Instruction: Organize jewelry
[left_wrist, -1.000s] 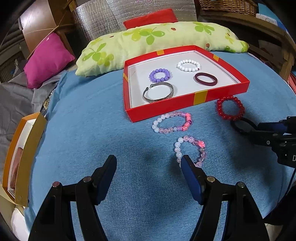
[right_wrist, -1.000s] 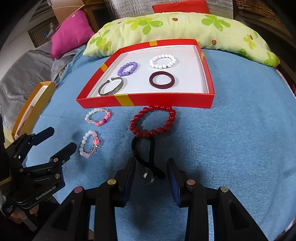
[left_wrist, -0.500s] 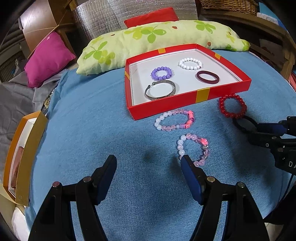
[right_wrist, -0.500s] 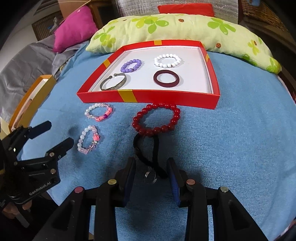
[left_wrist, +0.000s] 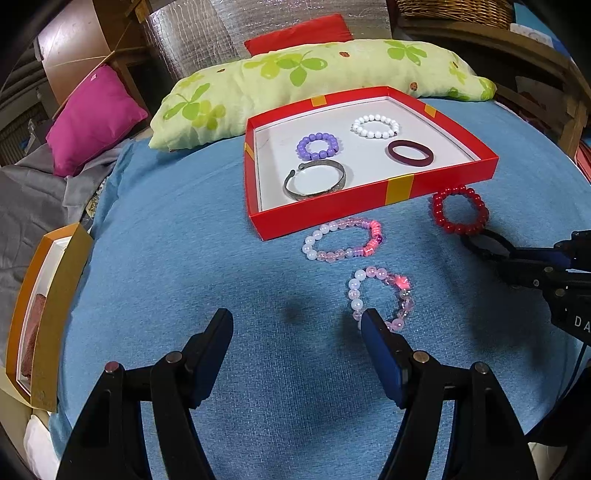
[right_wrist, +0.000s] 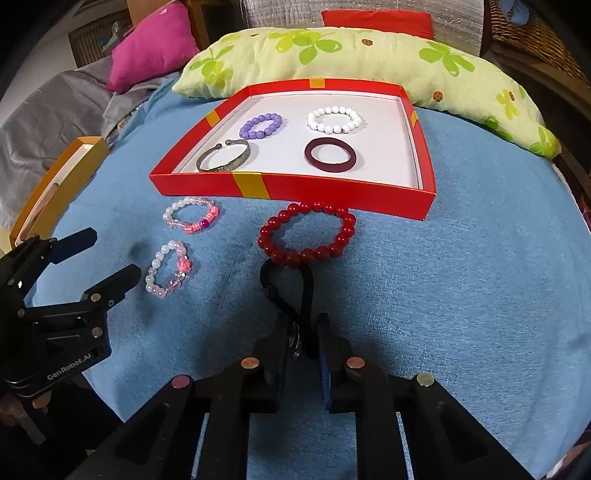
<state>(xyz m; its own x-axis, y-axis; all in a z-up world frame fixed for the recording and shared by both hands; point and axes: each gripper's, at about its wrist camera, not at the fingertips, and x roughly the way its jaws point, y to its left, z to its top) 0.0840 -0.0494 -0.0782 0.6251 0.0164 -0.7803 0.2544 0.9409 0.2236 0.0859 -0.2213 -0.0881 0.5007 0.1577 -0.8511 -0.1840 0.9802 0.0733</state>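
1. Across the whole scene a blue cloth surface (right_wrist: 461, 295) is carrying everything, with a clover-print pillow (right_wrist: 369, 48) lying along its far edge.
2. Near that far edge a red tray (right_wrist: 426, 199) is sitting, holding a purple bead bracelet (right_wrist: 261, 125), a white bead bracelet (right_wrist: 334, 119), a silver cuff (right_wrist: 224, 159) and a dark maroon bangle (right_wrist: 330, 155).
3. Off the cloth's left edge an orange box (left_wrist: 55, 306) is standing open.
4. Just in front of the tray's near wall a red bead bracelet (right_wrist: 306, 232) is lying, touching a black cord bracelet (right_wrist: 306, 284) that is stretching toward the near edge.
5. Left of these, two pink bead bracelets are lying apart: one (right_wrist: 192, 214) near the tray, another (right_wrist: 170, 275) closer in.
6. The right gripper (right_wrist: 303, 336) has just been closing; its jaws are pinching the black cord bracelet's near end.
7. The left gripper (left_wrist: 297, 325) is hovering with jaws wide apart, holding nothing, its right finger overlapping the nearer pink bracelet.
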